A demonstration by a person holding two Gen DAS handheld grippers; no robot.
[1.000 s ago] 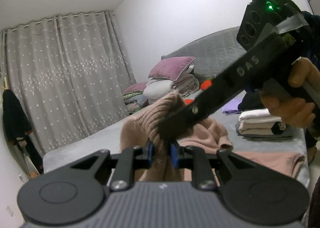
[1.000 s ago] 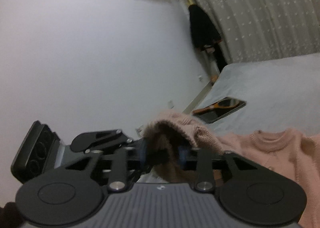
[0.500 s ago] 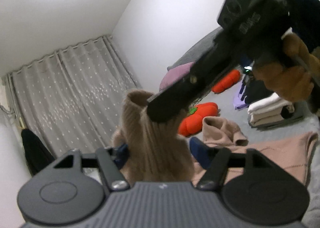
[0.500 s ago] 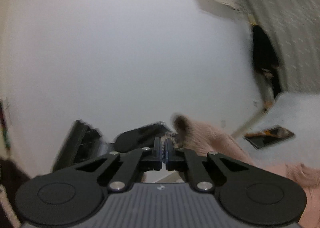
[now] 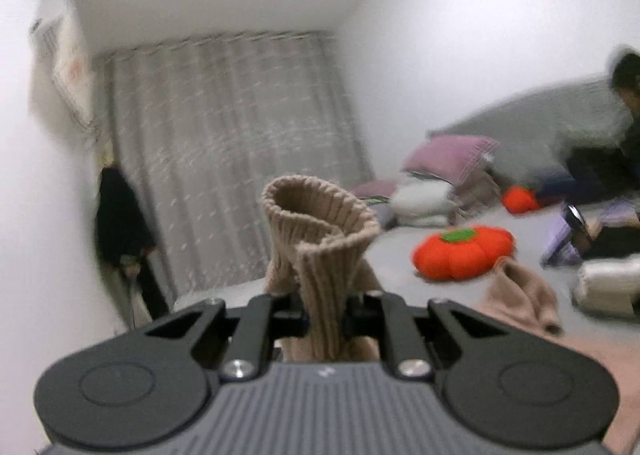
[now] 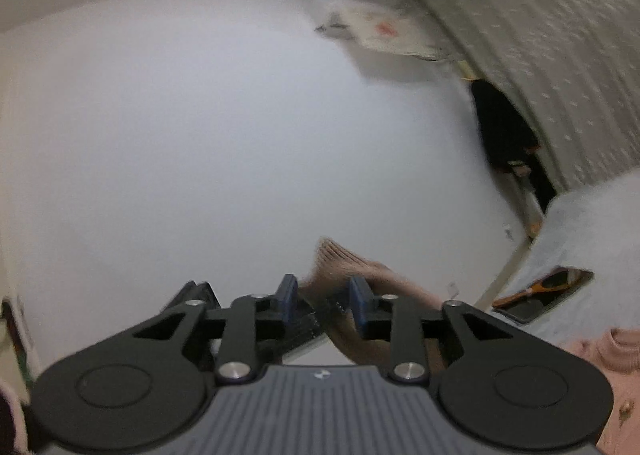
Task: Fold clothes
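Observation:
A pink-beige knit sweater lies on the grey bed, with its body and one sleeve at the lower right of the left wrist view. My left gripper is shut on the other sleeve's ribbed cuff, which stands up out of the jaws. In the right wrist view my right gripper has its blue pads apart and opening. The same cuff sits between them, blurred, and the pads do not pinch it. The sweater's collar shows at the lower right.
An orange pumpkin cushion, pillows and a folded stack sit further along the bed. A person is at the right edge. A hairbrush on a flat dark slab lies near the bed's corner. A white wall is close ahead.
My left gripper opened wide around the cuff, then closed on it again and rose. The right gripper left the left wrist view. It went from shut and empty to open around the cuff.

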